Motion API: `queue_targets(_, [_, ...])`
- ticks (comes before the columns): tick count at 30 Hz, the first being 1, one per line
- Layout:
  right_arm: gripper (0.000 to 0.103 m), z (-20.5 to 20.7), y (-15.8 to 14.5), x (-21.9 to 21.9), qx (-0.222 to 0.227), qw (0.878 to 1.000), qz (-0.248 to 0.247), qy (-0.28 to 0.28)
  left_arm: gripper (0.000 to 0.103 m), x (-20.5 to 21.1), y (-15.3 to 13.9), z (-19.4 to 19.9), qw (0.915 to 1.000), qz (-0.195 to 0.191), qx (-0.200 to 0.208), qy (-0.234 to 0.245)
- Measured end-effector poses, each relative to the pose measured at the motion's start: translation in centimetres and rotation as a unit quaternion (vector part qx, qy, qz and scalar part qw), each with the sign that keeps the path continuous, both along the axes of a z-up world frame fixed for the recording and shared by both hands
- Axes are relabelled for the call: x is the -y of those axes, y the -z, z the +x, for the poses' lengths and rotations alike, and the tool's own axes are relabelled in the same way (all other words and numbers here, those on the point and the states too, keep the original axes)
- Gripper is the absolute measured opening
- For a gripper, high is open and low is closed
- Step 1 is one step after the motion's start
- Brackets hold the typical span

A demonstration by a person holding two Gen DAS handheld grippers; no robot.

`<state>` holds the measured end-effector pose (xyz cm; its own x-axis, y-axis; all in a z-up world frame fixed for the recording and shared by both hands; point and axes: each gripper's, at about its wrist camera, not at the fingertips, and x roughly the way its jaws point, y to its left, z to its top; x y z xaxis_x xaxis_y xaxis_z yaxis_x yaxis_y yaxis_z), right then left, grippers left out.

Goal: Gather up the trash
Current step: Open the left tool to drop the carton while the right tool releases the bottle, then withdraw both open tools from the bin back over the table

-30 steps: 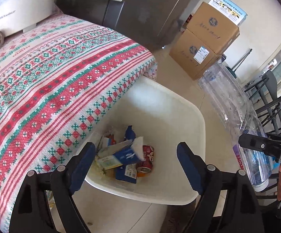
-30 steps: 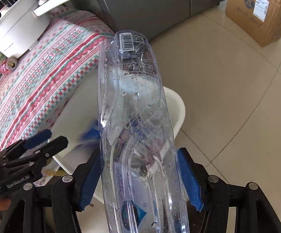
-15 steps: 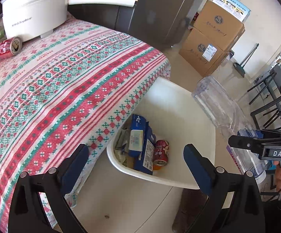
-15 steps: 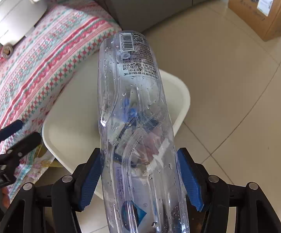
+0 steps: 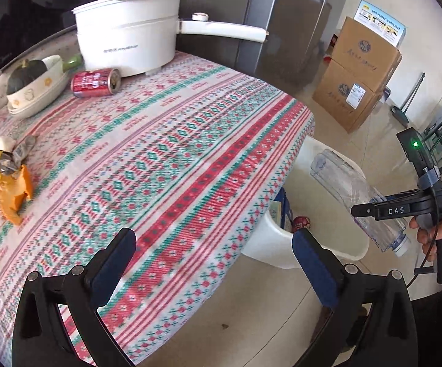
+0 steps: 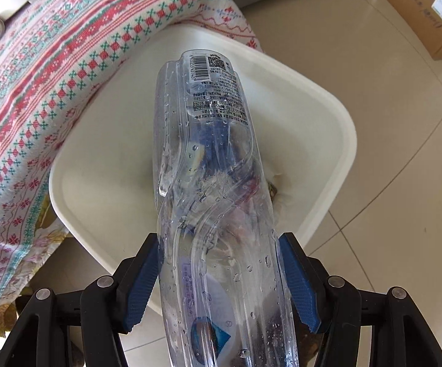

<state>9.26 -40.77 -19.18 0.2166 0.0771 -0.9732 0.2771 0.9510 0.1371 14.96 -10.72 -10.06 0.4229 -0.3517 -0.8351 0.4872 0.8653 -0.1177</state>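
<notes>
The right gripper point(image 6: 218, 278) pinches a big clear bottle point(image 6: 211, 165) by its wet lower body, tilted over the white bin point(image 6: 340, 140); it looks empty, light, crushable and slippery, while the left gripper point(image 5: 213, 263), just opened wide, holds nothing.

Readable marks on the right hand-held gripper and the bottle

The right hand-held gripper point(image 5: 370, 211) bears white letters "DAS" on its black finger. Between its jaws, the clear bottle point(image 6: 218, 202) carries a barcode and QR code at its far end; the small print below, and the white pot's point(image 5: 129, 36) grey brand lettering, are too small to read.
</notes>
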Motion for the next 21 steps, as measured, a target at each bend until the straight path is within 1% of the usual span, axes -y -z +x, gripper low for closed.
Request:
queue_targets(7, [0.067, 0.7, 1.1, -0.7, -0.017, 1.000, -0.007, 0.002, 0.103, -4.6, -0.2, -0.2, 0.9995, 0.007, -0.005, -0.029])
queue_targets(11, [0.068, 1.1, 1.3, -0.8, -0.026, 1.000, 0.002, 0.010, 0.103, -6.9, -0.4, -0.5, 0.9991, 0.011, -0.003, -0.040])
queue_targets(13, [0.070, 1.1, 1.3, -0.8, -0.029, 0.999, 0.002, 0.013, 0.103, -8.1, -0.5, -0.7, 0.9988, 0.013, -0.003, -0.047])
queue_targets(14, [0.074, 1.2, 1.0, -0.9, -0.027, 1.000, 0.001, 0.014, 0.103, -8.8, -0.5, -0.7, 0.9985, 0.016, -0.004, -0.052])
queue_targets(15, [0.076, 1.2, 0.8, -0.9, -0.022, 1.000, 0.000, 0.016, 0.103, -9.4, -0.5, -0.7, 0.9982, 0.020, -0.004, -0.057])
queue_targets(21, [0.078, 1.5, -1.5, -1.6, 0.006, 1.000, 0.000, 0.024, 0.103, -13.8, 0.2, -0.7, 0.9948, 0.035, -0.013, -0.095])
